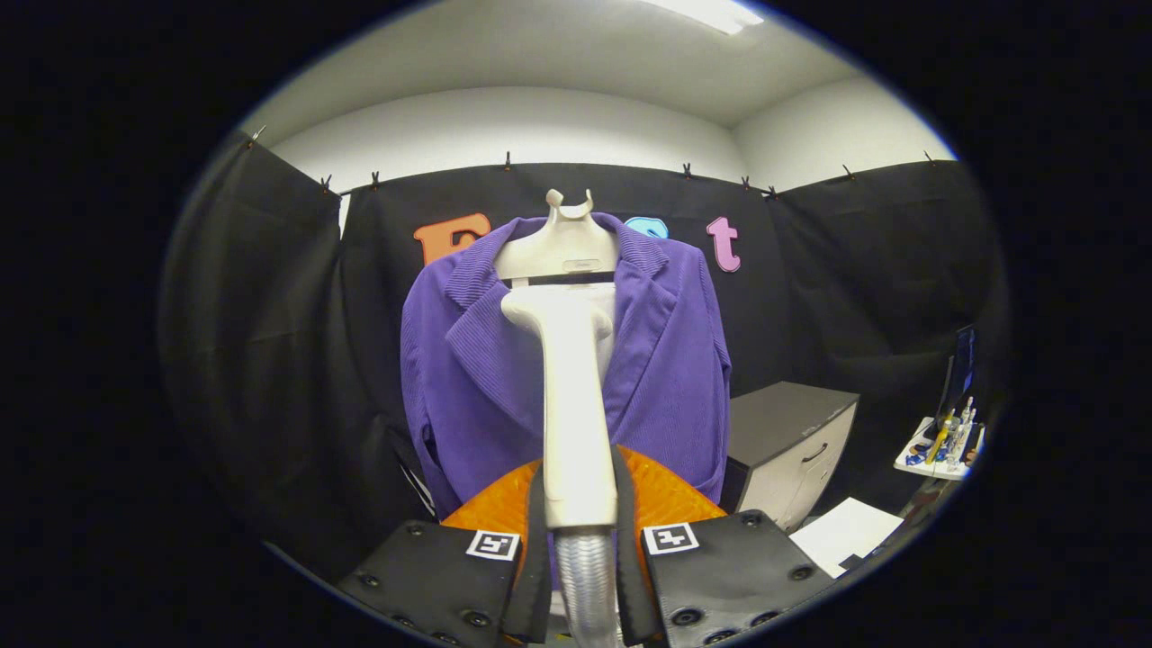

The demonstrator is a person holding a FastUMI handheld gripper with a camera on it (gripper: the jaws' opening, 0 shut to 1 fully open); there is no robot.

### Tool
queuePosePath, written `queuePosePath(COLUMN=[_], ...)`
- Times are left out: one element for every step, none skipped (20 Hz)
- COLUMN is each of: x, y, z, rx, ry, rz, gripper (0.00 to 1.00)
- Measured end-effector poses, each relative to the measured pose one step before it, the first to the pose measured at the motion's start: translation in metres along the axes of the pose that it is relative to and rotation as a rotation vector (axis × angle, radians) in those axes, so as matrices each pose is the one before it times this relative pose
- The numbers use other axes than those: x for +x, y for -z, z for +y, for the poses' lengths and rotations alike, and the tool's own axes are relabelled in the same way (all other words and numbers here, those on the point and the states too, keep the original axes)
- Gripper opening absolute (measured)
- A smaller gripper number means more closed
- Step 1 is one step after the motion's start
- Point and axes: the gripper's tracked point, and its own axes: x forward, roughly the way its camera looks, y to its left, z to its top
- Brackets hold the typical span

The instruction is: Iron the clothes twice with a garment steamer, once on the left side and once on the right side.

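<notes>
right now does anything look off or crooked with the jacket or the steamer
Nothing stands out. The purple jacket hangs straight on its white hanger, and the tongs are shut on the steamer handle, which stands upright before the jacket's open front.

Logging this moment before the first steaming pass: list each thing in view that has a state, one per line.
gripper: shut on the steamer handle, a finger on either side.
steamer handle: held upright, head at the top, in front of the jacket's open front.
steamer hose: hanging down from the handle's base, between the fingers.
purple jacket: hung on the hanger, front open.
hanger: upright, carrying the jacket.
cabinet: drawer closed.
</notes>
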Motion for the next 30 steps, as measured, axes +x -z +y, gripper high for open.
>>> queuePosePath(x=[0.00303, 0.00014, 0.0005, 0.00033, 0.00064, -0.00144, -0.00069, -0.00189, -0.00157, -0.00153, -0.00085, -0.0016, -0.00102, -0.00176, -0.00104, -0.00065, -0.00225, -0.00178, -0.00118, -0.00103, -0.00132, -0.00051, -0.00242, 0.00051, -0.00097, -0.00082, -0.00014, -0.00083, -0.00017, -0.00191], y=[0.00085, 0.00047, 0.00026, 0.00285, 0.00337, 0.0024, 0.00282, 0.0055, 0.00651, 0.00726, 0.00772, 0.00727, 0.00897, 0.00953, 0.00896, 0.00843, 0.00983, 0.01007, 0.01086, 0.00823, 0.01023, 0.00907, 0.00819, 0.00981, 0.01095, 0.00847, 0.00992, 0.01156, 0.01331, 0.01319], z=[0.00242, -0.00044, 0.00032, 0.00223, -0.00002, -0.00039, 0.00143, 0.00049, 0.00046, 0.00025, 0.00057, 0.00018, 0.00025, -0.00023, 0.00017, -0.00043, -0.0012, -0.00079, 0.00036, 0.00117, -0.00027, 0.00044, 0.00033, 0.00102, 0.00175, 0.00066, 0.00074, 0.00062, 0.00321, 0.00191], rx=[-0.01834, -0.0124, 0.00097, -0.00404, -0.00325, -0.00069, -0.00069, -0.00495, -0.00321, -0.00395, -0.00818, -0.00998, -0.01151, -0.00803, -0.0051, -0.00731, -0.00648, -0.00314, -0.00459, -0.00717, -0.01148, -0.01189, -0.00589, -0.00554, -0.00502, -0.00204, -0.00523, -0.00627, -0.00063, 0.00019], ry=[0.01002, 0.01176, 0.00715, 0.00197, 0.00093, -0.00239, -0.00403, -0.00515, -0.00362, -0.0032, -0.00241, -0.00124, -0.00049, 0.00039, 0.00026, -0.00042, -0.0007, -0.00046, -0.00241, -0.00208, -0.00197, -0.00251, -0.00201, -0.00284, -0.00296, -0.0005, -0.00229, -0.00488, -0.00756, -0.00402], rz=[-0.01039, -0.01504, -0.01417, -0.00225, -0.00313, -0.00008, 0.00082, 0.00704, 0.00827, 0.01169, 0.01108, 0.01125, 0.01569, 0.01494, 0.0108, 0.01533, 0.0162, 0.01748, 0.01864, 0.01635, 0.01555, 0.01447, 0.01078, 0.01646, 0.02084, 0.01483, 0.01691, 0.01991, 0.02896, 0.02477], gripper=[0.37, 0.37, 0.37, 0.37, 0.37, 0.37, 0.37, 0.37, 0.37, 0.37, 0.37, 0.37, 0.37, 0.37, 0.37, 0.37, 0.37, 0.37, 0.37, 0.37, 0.37, 0.37, 0.37, 0.37, 0.37, 0.37, 0.37, 0.37, 0.37, 0.37])
